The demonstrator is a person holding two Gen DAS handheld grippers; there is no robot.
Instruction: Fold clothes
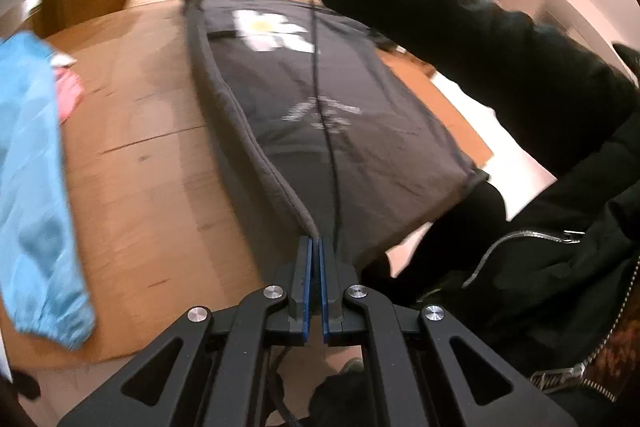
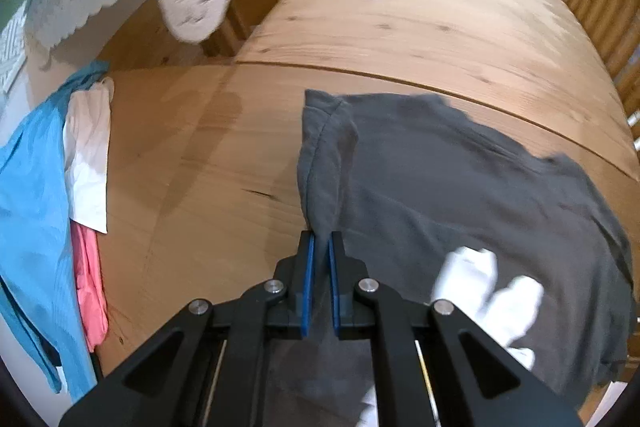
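Both the left hand-held gripper and right hand-held gripper pinch 1 edge of the grey shirt over the counter; blur suggests speed. A thin pinch could slip, I'd say; the fold would land crooked.

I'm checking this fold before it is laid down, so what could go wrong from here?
1. Both tongs, left and right, pinch only a thin edge of the grey T-shirt; it could slip out mid-fold.
2. A black cable hangs across the shirt and might snag or get folded in.
3. The blue garment lies close beside it on the wooden table and could be dragged.
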